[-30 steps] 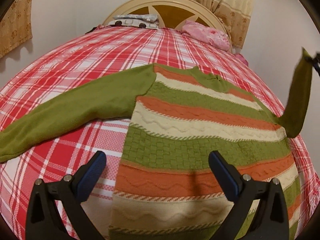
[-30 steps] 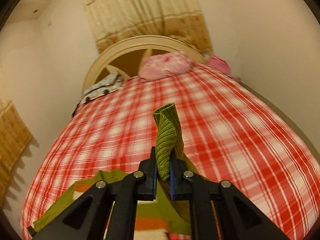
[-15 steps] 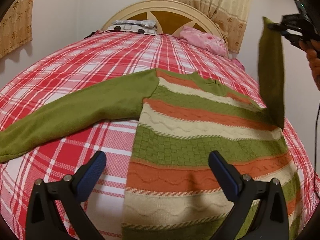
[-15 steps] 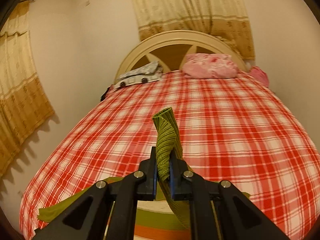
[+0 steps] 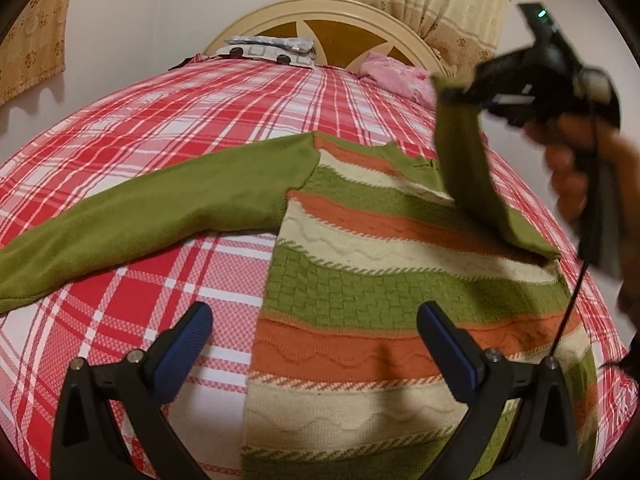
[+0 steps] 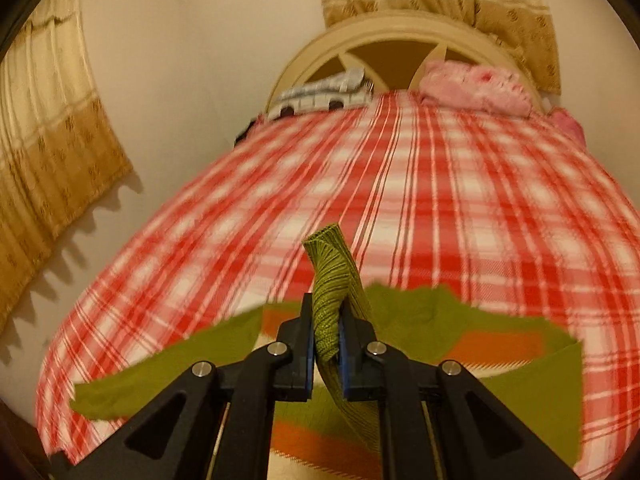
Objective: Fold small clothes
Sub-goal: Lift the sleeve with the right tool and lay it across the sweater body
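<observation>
A small knit sweater (image 5: 380, 280) with green, orange and cream stripes lies flat on a red plaid bed (image 5: 160, 120). Its left green sleeve (image 5: 160, 216) stretches out to the left. My right gripper (image 6: 325, 344) is shut on the cuff of the right green sleeve (image 6: 330, 280) and holds it lifted above the sweater's body; in the left wrist view that sleeve (image 5: 468, 168) hangs from the raised gripper (image 5: 452, 90). My left gripper (image 5: 316, 344) is open and empty, low over the sweater's lower left edge.
A cream headboard (image 5: 332, 20) stands at the far end of the bed, with a pink pillow (image 6: 476, 86) and a grey patterned cloth (image 6: 320, 94) against it. Curtains (image 6: 44, 132) hang on the walls. The bed's right edge (image 5: 600, 280) is close to the sweater.
My right gripper has carried the right sleeve up and leftward, over the sweater's shoulder toward its body. My left gripper has stayed open, shifting slightly.
</observation>
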### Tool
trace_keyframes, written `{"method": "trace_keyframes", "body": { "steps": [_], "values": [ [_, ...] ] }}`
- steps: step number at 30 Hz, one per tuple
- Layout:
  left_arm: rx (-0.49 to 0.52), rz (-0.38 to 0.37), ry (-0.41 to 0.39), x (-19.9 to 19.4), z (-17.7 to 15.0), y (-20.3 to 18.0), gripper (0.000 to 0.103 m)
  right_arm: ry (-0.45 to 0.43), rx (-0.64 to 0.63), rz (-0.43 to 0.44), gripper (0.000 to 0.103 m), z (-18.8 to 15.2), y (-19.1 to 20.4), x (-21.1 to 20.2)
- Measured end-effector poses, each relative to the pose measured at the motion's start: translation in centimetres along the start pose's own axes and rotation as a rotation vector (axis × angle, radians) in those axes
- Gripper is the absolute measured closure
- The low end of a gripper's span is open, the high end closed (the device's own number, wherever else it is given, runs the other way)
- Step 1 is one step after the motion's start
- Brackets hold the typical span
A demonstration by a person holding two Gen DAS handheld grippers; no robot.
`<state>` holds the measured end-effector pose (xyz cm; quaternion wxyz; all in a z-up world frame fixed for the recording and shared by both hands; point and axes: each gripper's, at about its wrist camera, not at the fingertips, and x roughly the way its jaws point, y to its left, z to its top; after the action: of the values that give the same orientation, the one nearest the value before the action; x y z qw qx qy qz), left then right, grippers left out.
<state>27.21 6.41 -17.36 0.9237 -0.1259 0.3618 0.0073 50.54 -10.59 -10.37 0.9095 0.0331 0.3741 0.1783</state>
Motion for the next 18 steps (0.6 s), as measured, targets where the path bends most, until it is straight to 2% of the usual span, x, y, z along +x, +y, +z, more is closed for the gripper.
{"method": "trace_keyframes", "body": {
  "steps": [8, 15, 18],
  "values": [
    [0.019, 0.008, 0.016, 0.4, -0.1, -0.4, 0.000, 0.117, -0.022, 0.013, 0.094, -4.7, 1.4, 5.4],
    [0.023, 0.006, 0.032, 0.6, -0.2, -0.5, 0.000, 0.134, -0.049, 0.025, 0.094, -5.6, 3.0, 6.2],
    [0.006, 0.001, 0.038, 0.7, -0.1, -0.2, 0.000, 0.229, -0.049, 0.062, 0.093, -6.5, 2.7, 7.5]
  ]
}}
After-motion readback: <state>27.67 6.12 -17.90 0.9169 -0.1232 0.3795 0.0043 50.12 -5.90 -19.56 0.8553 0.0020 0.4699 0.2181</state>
